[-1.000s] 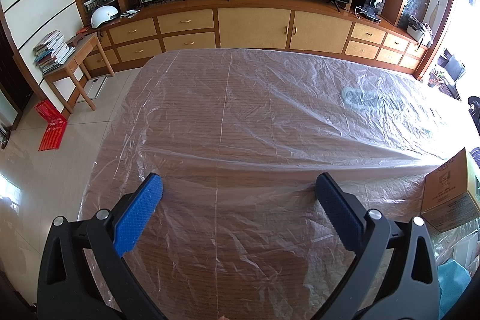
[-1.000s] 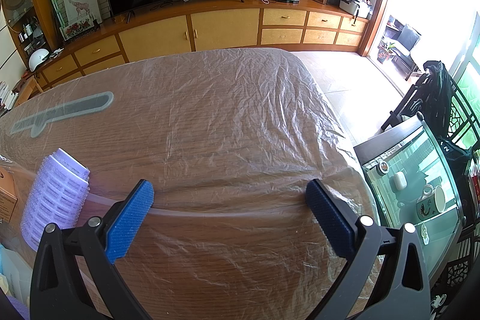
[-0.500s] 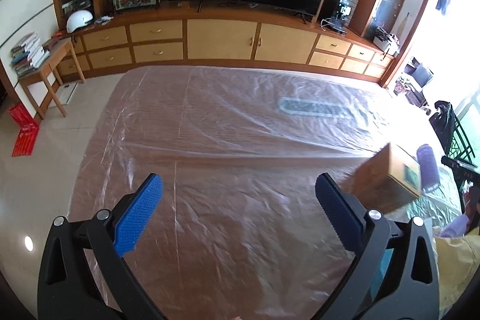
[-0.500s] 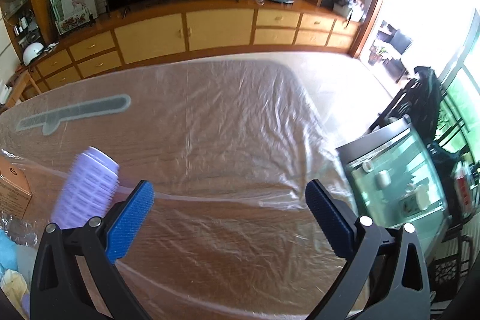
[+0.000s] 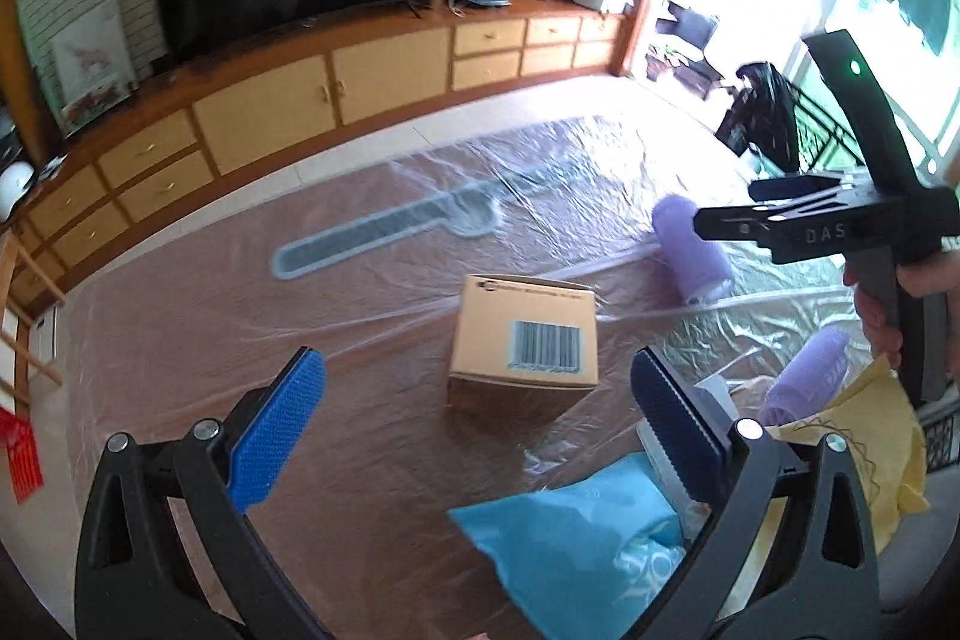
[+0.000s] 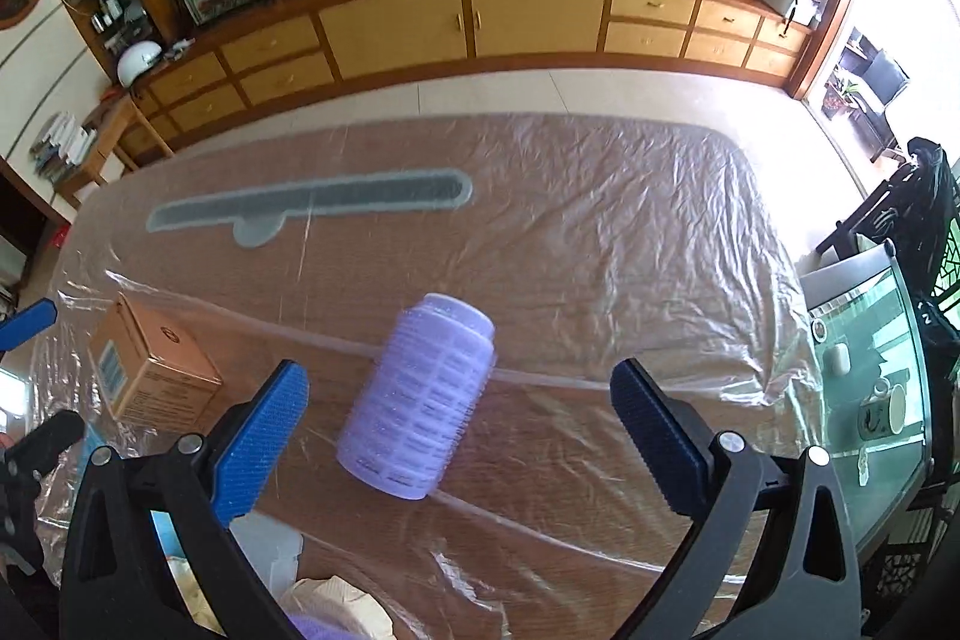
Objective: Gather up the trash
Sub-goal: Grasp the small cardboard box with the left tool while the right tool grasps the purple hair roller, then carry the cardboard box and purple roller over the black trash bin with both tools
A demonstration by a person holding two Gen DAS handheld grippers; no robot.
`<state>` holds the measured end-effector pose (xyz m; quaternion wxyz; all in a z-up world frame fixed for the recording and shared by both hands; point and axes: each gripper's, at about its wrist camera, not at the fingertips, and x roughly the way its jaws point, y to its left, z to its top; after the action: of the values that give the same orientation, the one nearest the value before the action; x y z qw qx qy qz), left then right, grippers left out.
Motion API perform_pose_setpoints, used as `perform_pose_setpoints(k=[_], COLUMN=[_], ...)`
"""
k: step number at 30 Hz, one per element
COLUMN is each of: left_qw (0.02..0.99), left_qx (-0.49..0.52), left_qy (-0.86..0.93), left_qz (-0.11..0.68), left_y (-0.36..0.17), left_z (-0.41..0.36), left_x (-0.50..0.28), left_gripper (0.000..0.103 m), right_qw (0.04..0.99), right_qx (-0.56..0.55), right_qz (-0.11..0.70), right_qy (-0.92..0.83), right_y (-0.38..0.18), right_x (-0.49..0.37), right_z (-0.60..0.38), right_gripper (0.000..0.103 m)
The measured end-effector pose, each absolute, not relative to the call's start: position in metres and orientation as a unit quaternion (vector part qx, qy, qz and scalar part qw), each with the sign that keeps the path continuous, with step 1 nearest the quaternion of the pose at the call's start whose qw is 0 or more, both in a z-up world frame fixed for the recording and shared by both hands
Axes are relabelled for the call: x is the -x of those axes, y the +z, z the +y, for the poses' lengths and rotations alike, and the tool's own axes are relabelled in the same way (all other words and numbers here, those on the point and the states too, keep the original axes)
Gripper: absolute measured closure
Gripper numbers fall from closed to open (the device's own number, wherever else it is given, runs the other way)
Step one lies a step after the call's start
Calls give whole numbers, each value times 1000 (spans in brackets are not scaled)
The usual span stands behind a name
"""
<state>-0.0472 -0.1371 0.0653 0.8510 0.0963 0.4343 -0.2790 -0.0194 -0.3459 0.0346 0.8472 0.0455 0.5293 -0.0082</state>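
A small cardboard box (image 5: 523, 340) with a barcode stands on the plastic-covered table, just ahead of my open left gripper (image 5: 477, 439). A blue plastic bag (image 5: 576, 544) lies under the left gripper's right finger. A purple hair roller (image 6: 420, 397) lies on its side between the fingers of my open right gripper (image 6: 459, 439). The same roller (image 5: 690, 250) shows in the left wrist view beside the right gripper's black body (image 5: 840, 226), held by a hand. A second purple roller (image 5: 807, 379) lies near yellow paper (image 5: 864, 436). The box (image 6: 150, 364) sits left of the right gripper.
A flat grey strip (image 5: 384, 235) lies under the plastic sheet toward the far side. Crumpled paper and clear packaging (image 6: 270, 550) are heaped at the near edge. A glass side table (image 6: 864, 370) with cups stands to the right. A long cabinet (image 6: 468, 22) with a TV lines the wall.
Both grippers have swung and drawn back toward the near edge. The box, blue bag and rollers came into the left view. The purple roller now lies between the right gripper's fingers.
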Motion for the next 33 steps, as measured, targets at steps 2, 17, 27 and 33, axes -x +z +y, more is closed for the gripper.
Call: perform_pose_setpoints(k=[2,17,27,33], left_qw=[842,810,837,868], left_qx=[-101,-150,-142,-144], left_qy=[-292,-311,-296,-243], left_qz=[443,474,437,408], left_y=[59,32,60,87], left_z=[-148,-173,-166,-157], left_x=[45,38,51,71], left_gripper=[2,44,44,44], right_qw=[837,793,809,842], right_qx=[-59,-137,-179,-157], right_qz=[543,594,559,513], right_qy=[-9,0,30,47], right_y=[28,7,33,76], right_x=[20,8,32,49], right_z=[-341,-353,-371,-375], right_gripper=[5,39,57,57])
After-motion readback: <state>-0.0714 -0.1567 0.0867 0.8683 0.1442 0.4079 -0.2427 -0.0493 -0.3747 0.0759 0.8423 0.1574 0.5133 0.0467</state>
